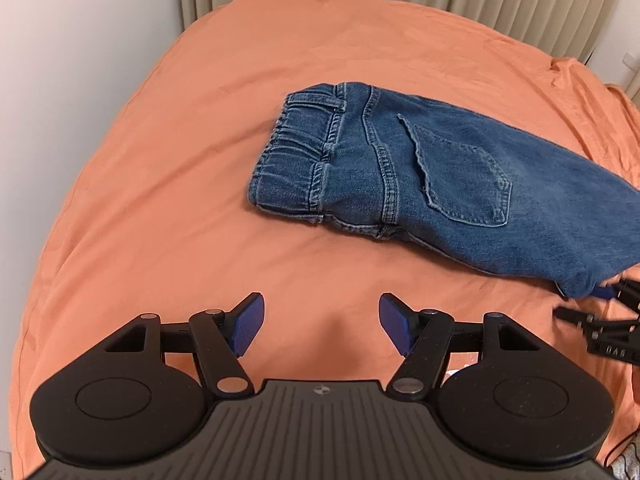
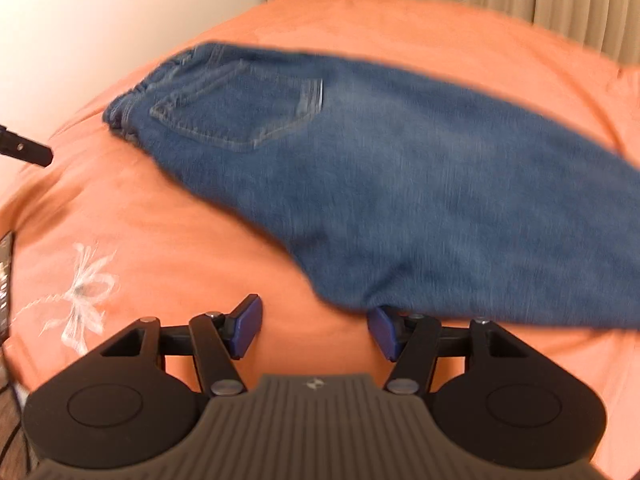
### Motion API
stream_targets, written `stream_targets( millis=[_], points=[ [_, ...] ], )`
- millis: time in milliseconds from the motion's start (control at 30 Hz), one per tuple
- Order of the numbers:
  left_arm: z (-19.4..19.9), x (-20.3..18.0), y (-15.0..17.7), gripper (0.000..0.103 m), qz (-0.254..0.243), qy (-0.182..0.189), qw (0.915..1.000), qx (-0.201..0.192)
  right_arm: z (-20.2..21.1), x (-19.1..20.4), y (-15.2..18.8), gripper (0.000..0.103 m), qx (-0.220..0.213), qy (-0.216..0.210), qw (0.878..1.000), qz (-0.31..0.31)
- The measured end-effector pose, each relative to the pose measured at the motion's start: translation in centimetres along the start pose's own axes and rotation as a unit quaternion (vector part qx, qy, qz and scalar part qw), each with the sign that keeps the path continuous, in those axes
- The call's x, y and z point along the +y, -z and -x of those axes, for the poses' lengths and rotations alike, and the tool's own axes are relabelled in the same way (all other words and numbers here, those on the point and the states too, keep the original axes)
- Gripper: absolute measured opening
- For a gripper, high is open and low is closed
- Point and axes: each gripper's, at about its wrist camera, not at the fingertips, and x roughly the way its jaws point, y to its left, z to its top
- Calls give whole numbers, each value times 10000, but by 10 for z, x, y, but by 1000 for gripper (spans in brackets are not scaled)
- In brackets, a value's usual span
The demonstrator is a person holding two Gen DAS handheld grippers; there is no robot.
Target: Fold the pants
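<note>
The jeans (image 1: pixel 420 168) lie on the bed's orange sheet (image 1: pixel 168 168), and their long axis runs from the elastic waistband (image 1: pixel 296 152) at the far left down to the right, toward the right gripper (image 2: pixel 314 330). That gripper is much the nearer: in its own view the lower edge of the denim touches or overlaps its right-hand pad, while its jaws stand spread with only sheet between them. The left gripper (image 1: pixel 322 326) hangs well short of the waistband, which lies ahead and slightly right of its widely spread, empty jaws. Any fold along the length would, I judge, start from the right gripper's end.

The jeans look already doubled leg over leg, back pocket (image 1: pixel 460 176) up, mid-blue, fairly flat; the right wrist view is motion-blurred.
</note>
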Motion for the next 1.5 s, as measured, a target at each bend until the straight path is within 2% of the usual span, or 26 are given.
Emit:
stream_targets(
  millis=[133, 267, 333, 400, 467, 500, 533, 633, 700, 833, 900, 1033, 1067, 1133, 1167, 1233, 1300, 1367, 1433, 1500],
  points=[
    [-5, 10, -5, 77, 183, 227, 9996, -16, 20, 14, -17, 58, -682, 214, 9961, 521],
    [-21, 29, -12, 77, 834, 577, 9948, -35, 5, 13, -18, 56, -365, 266, 9964, 721],
    [-30, 39, -14, 77, 1243, 719, 9896, -29, -6, 11, -14, 48, -177, 250, 9975, 641],
    [-39, 45, -16, 77, 1475, 787, 9859, -30, -13, 14, -6, 47, -142, 254, 9975, 646],
    [-46, 51, -20, 77, 1596, 791, 9840, -33, -10, 18, 0, 30, -256, 378, 9957, 811],
    [-48, 53, -22, 77, 1649, 807, 9830, -48, -7, 19, -1, 14, -323, 512, 9944, 870],
    [-51, 56, -24, 78, 1698, 837, 9819, -65, -1, 18, -4, 13, -418, 546, 9939, 858],
    [-60, 65, -30, 84, 1904, 985, 9767, -136, 28, 10, -17, 4, -688, 223, 9946, 750],
    [-69, 72, -33, 85, 2110, 1113, 9710, -143, 35, 7, -18, 3, -539, 28, 9955, 783],
    [-90, 82, -35, 87, 2502, 1265, 9599, -72, 8, 6, -3, 2, 39, -2, 9964, 850],
    [-98, 85, -34, 92, 2607, 1401, 9551, -121, -5, 6, -1, 2, 146, -27, 9976, 677],
    [-114, 95, -33, 93, 2942, 1641, 9412, -260, -17, 3, 0, 2, 234, -93, 9981, 563],
    [-118, 96, -34, 89, 2991, 1666, 9391, -287, -18, 2, 0, 3, 251, -105, 9979, 583],
    [-125, 95, -38, 74, 2975, 1655, 9395, -369, -20, 1, -2, 3, 292, -137, 9976, 607],
    [-126, 93, -40, 62, 2943, 1604, 9413, -402, -21, -1, -2, 3, 314, -156, 9976, 598],
    [-123, 89, -45, 32, 2820, 1460, 9466, -551, -22, -2, -3, 3, 351, -189, 9975, 591],
    [-109, 85, -53, 19, 2644, 1362, 9516, -773, -20, -3, -4, 3, 376, -206, 9974, 586],
    [-86, 74, -63, 16, 2272, 1312, 9586, -1110, -15, -4, -6, 3, 370, -236, 9975, 545],
    [-61, 55, -77, 16, 1675, 971, 9720, -1329, -10, -6, -9, 3, 356, -281, 9978, 482],
    [-50, 43, -88, 16, 1290, 653, 9796, -1394, -5, -7, -10, 3, 348, -346, 9979, 420]
  ],
)
